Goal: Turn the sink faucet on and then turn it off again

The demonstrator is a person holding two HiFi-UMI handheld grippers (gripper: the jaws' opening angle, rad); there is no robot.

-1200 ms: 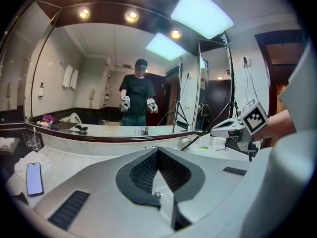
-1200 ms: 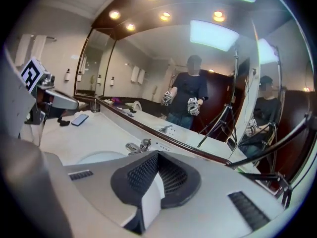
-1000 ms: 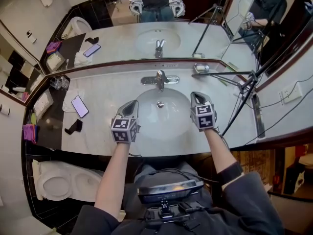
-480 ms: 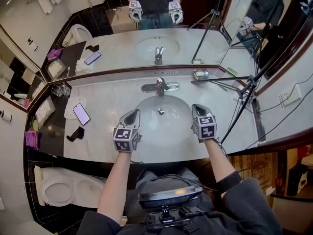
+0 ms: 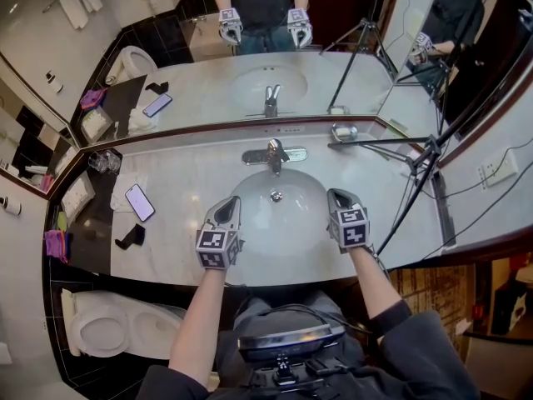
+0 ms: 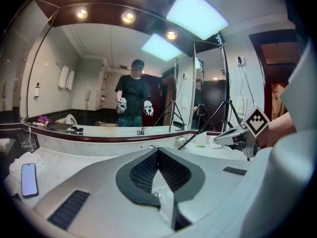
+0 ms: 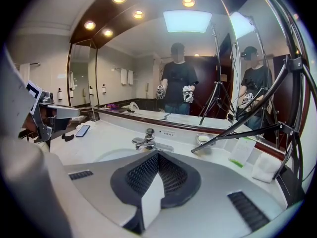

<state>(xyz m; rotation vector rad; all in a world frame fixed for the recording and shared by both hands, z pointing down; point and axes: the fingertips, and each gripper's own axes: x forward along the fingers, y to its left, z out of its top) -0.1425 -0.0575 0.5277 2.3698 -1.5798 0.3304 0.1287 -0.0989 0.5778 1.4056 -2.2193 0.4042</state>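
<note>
The sink (image 5: 293,227) sits at the middle of the head view, sunk into a pale marble desk (image 5: 191,182). The faucet (image 5: 273,152) stands just above the bowl's upper rim, close under the foot of the mirror (image 5: 208,86), with its spout pointing down the frame toward the drain.

The left tongs (image 5: 227,209) hover over the bowl's left edge and the right tongs (image 5: 336,197) over its right edge. Both point up the frame toward the faucet and are apart from it. In the left gripper view the jaws are pressed together, their ribbed pads meeting in one line with nothing between them. The right gripper view shows the same: jaws together and empty. There the faucet appears just above the joined tips, at the centre of the frame, with part of the bowl lying between it and them.

A phone (image 5: 139,202) lies flat on the desk at the left of the sink, screen up, and a small black object (image 5: 131,237) lies below it, nearer the desk's lower edge. A soap dish (image 5: 343,132) sits to the upper right of the faucet. The dark legs of a tripod (image 5: 414,157) cross the right part of the desk. A toilet (image 5: 104,327) shows at the lower left. At the top of the frame the mirror reflects the person holding up both tongs.
</note>
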